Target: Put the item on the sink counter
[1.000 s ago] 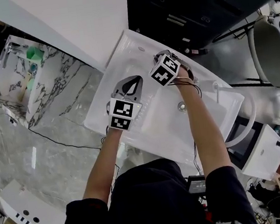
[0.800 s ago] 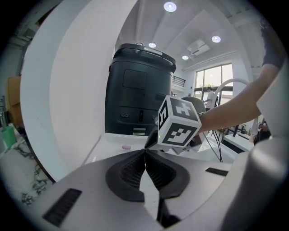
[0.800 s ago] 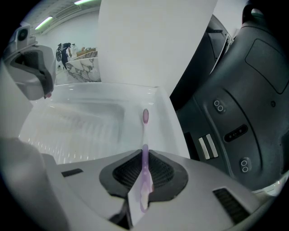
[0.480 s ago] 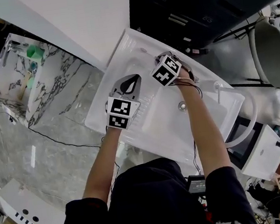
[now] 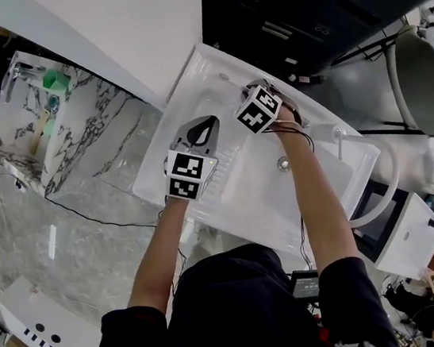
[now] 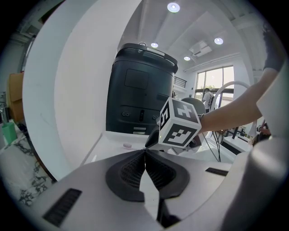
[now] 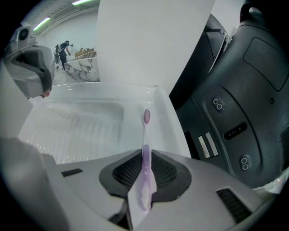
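Note:
A purple toothbrush sticks out forward from my right gripper, which is shut on its handle. Its bristle head hangs just over the flat far rim of the white sink; whether it touches I cannot tell. In the head view the right gripper is over the sink's far edge. My left gripper hovers over the basin's left side, shut with nothing between its pads. From the left gripper view the right gripper's marker cube sits straight ahead.
A black machine stands right behind the sink. A faucet and drain are on the right of the basin. A marble stand with a green bottle is at the left. A small pink thing lies on the counter rim.

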Tool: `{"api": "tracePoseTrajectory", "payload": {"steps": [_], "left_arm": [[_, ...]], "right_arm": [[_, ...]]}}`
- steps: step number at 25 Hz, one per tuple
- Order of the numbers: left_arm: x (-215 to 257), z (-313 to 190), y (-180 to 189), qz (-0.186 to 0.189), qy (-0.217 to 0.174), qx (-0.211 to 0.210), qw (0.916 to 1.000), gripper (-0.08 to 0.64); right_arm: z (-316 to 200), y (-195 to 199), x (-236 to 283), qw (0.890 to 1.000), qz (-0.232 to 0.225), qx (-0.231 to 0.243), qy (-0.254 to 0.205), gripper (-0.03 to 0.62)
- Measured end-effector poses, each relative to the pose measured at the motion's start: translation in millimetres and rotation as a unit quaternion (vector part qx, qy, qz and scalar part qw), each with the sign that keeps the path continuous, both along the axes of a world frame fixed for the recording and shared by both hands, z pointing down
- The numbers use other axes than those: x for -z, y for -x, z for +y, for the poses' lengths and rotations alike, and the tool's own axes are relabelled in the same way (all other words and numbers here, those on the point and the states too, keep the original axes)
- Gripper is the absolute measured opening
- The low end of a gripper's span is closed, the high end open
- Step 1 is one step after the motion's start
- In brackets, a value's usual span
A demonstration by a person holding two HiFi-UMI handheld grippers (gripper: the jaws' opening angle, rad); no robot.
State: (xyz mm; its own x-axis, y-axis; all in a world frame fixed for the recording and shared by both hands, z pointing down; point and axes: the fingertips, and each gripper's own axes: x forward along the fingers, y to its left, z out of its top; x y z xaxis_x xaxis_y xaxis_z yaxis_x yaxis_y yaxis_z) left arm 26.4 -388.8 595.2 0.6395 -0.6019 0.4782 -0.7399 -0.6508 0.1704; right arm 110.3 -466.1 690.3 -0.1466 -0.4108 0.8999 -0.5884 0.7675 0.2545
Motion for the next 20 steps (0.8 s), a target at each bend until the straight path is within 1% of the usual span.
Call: {"api": "tracePoseTrajectory", "payload": {"steps": [5, 12, 20], "left_arm": [[2.2, 3.2, -4.3, 0.005, 0.0, -0.005, 1.0, 0.014], [8.5, 5.2, -2.2, -0.001, -0.009, -0.008, 0.9999, 0.014], [28.1, 13.1, 3.2, 0.006, -0.022, -0.007, 0.9997, 0.014]], "right_arm": [[2.2, 3.5, 4.2, 1.0, -0.002, 0.001, 0.003, 0.104], [1.7, 5.9, 21.5, 1.0, -0.012, -0.003, -0.013, 0.106], [9.0, 5.1, 45.6, 0.998, -0.031, -0.036, -0.038, 0.106]]}}
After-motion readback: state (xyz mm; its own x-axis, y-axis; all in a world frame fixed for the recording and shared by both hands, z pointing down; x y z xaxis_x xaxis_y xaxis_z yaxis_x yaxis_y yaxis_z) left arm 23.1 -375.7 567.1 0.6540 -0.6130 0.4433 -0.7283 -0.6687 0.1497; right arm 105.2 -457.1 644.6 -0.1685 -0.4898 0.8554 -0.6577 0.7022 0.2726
